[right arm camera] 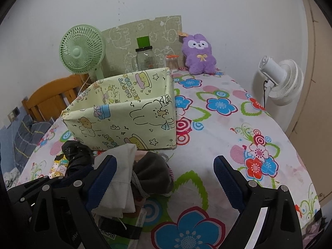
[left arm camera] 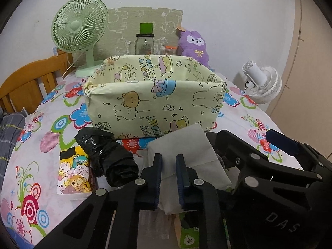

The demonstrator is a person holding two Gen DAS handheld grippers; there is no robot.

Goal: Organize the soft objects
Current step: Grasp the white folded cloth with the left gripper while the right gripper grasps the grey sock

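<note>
Left tool (left arm camera: pixel 168 167) pinching folded white cloth (left arm camera: pixel 182 145), at 6 o'clock from pale yellow cartoon-print fabric box (left arm camera: pixel 155 103); right tool (right arm camera: pixel 165 176) spread over flowered worktop (right arm camera: pixel 238 128).

Floral-clothed table (right arm camera: pixel 224 128) bears box (right arm camera: pixel 128 122), fans, plush.
</note>
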